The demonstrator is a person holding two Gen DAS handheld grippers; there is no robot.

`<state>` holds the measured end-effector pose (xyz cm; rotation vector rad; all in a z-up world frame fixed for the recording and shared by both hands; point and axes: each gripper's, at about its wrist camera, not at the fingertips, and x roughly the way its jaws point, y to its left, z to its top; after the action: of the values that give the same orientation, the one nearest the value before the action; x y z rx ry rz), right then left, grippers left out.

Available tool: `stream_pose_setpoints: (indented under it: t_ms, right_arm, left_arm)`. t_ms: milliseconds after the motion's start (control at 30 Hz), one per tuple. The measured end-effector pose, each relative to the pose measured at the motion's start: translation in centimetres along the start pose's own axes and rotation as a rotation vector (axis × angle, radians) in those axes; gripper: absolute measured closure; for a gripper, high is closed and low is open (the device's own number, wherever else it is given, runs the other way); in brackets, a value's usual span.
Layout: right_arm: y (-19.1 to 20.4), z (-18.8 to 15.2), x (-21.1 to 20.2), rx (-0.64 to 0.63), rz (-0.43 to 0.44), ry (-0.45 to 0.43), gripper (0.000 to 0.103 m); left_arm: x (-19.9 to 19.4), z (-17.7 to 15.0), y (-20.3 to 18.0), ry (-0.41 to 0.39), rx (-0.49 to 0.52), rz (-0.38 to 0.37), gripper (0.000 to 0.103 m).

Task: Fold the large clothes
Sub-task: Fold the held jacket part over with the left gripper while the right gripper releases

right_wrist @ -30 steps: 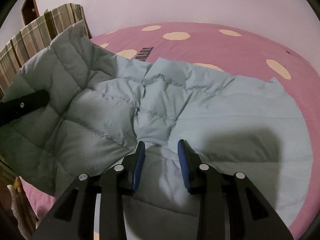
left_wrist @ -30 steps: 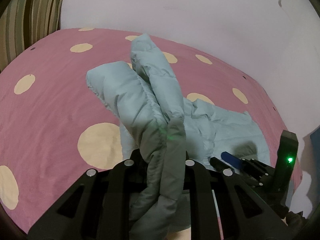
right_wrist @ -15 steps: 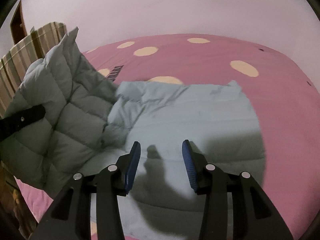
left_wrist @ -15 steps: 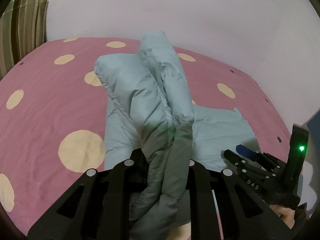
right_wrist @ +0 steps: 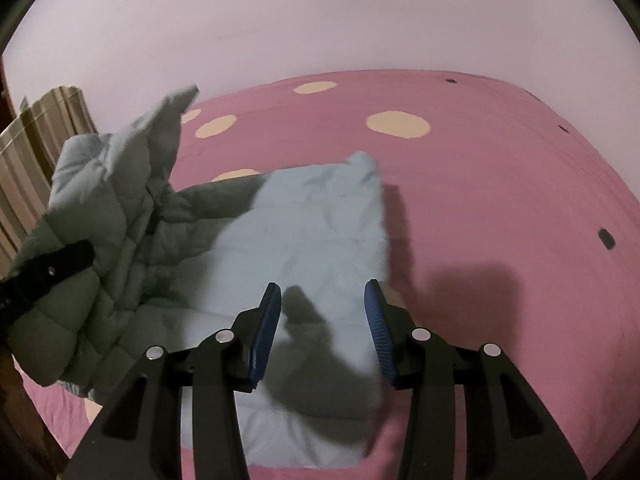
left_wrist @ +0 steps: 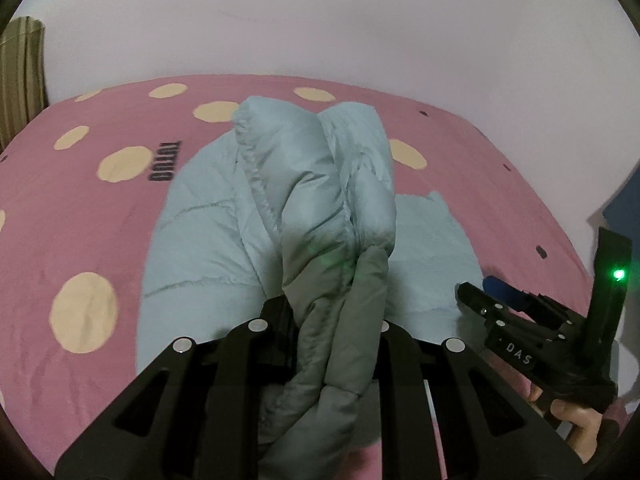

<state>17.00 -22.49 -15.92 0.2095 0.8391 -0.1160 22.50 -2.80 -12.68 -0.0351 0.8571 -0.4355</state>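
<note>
A pale blue puffer jacket [left_wrist: 208, 240] lies on the pink bed. My left gripper [left_wrist: 334, 316] is shut on a bunched fold of the jacket and holds it lifted above the rest; its fingertips are hidden by the fabric. My right gripper [right_wrist: 322, 312] is open and empty, just above the flat part of the jacket [right_wrist: 312, 240]. It also shows at the right of the left wrist view [left_wrist: 488, 292]. The lifted fold hangs at the left of the right wrist view [right_wrist: 112, 208], with a left gripper finger [right_wrist: 48, 272] on it.
The bed has a pink cover [left_wrist: 80, 208] with cream dots. A striped pillow [right_wrist: 36, 152] stands at the left, also in the left wrist view [left_wrist: 20, 72]. A white wall [left_wrist: 320, 20] runs behind the bed.
My left gripper has carried the lifted fold to the right, over the jacket. My right gripper has drawn back and up off the jacket, still open.
</note>
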Motion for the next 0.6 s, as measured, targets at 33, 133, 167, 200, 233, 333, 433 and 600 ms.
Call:
stream_pose_setpoints:
  t_ms: [33,133,167,200,233,333,433,600]
  right_arm:
    - [-0.3,-0.2,-0.1,0.008,-0.003,-0.001,0.059]
    - [-1.8,-0.5,-0.3,0.037,-0.015,0.001,0.059]
    - [-2.1,-0.5,-0.3,0.044,-0.016,0.001,0.059]
    - [-2.5,-0.6,-0.3,0.053,-0.015,0.001,0.059]
    - [-2.8,-0.6,-0.3,0.060,-0.017,0.002,0.059]
    - [-3.6,-0.8,-0.4,0.081,-0.019,0.000,0.059]
    - [-4.4,-1.0,-0.5,0.096,-0.020,0.002,0.059]
    - [-5.7,-1.3,-0.1,0.123,-0.022,0.016,0.059]
  left_arm:
    - [0.5,0.0,-0.3,0.007,0.003,-0.001,0.088]
    - [1.9,-0.1,-1.7,0.029,0.015,-0.003,0.088]
    - [2.5,-0.2,-2.2,0.035,0.019,-0.002,0.088]
    - [3.0,-0.2,-2.6,0.044,0.021,-0.002,0.088]
    - [3.1,-0.4,-3.0,0.049,0.021,-0.002,0.088]
    - [4.3,-0.9,-4.5,0.072,0.035,0.002,0.088]
    - [5.9,-1.1,-5.4,0.083,0.056,0.016,0.088]
    - [7.2,-2.2,-6.8,0.074,0.109,0.045,0.088]
